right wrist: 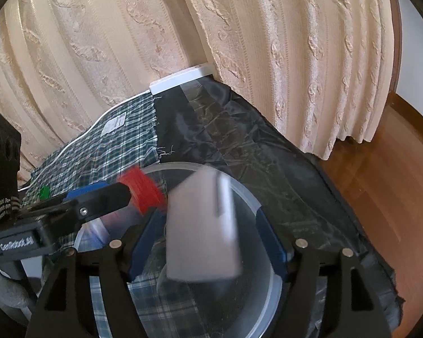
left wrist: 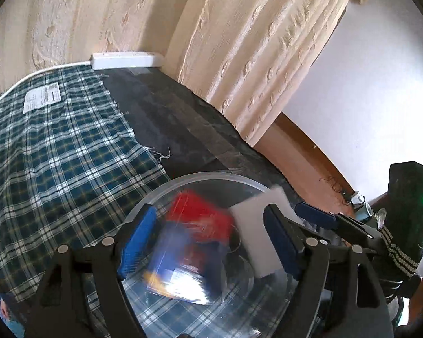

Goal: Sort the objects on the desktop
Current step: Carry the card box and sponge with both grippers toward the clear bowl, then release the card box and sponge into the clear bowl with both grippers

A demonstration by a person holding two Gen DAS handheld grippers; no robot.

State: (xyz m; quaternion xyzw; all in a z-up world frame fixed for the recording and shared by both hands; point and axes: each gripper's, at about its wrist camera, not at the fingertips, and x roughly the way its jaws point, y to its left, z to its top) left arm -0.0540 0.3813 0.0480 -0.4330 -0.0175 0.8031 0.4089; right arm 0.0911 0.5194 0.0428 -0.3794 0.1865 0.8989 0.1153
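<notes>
A clear round plastic bowl (left wrist: 211,176) sits on the plaid cloth and dark table cover. Over it, my left gripper (left wrist: 211,242) is open, jaws wide apart. A blurred red object with a blue and clear wrapper (left wrist: 196,236) lies between the jaws, over the bowl. A white sponge block (left wrist: 256,231) is beside my left gripper's right finger. In the right wrist view my right gripper (right wrist: 208,242) is open over the bowl (right wrist: 248,197), and the blurred white block (right wrist: 203,225) is between its jaws without touching them. The red object (right wrist: 141,193) shows at the left gripper's tip.
A plaid cloth (left wrist: 56,155) covers the left of the table, with a white label (left wrist: 42,100) on it. A white power strip (left wrist: 127,59) lies at the far edge by the curtain (right wrist: 239,42). Wooden floor (right wrist: 380,183) lies to the right.
</notes>
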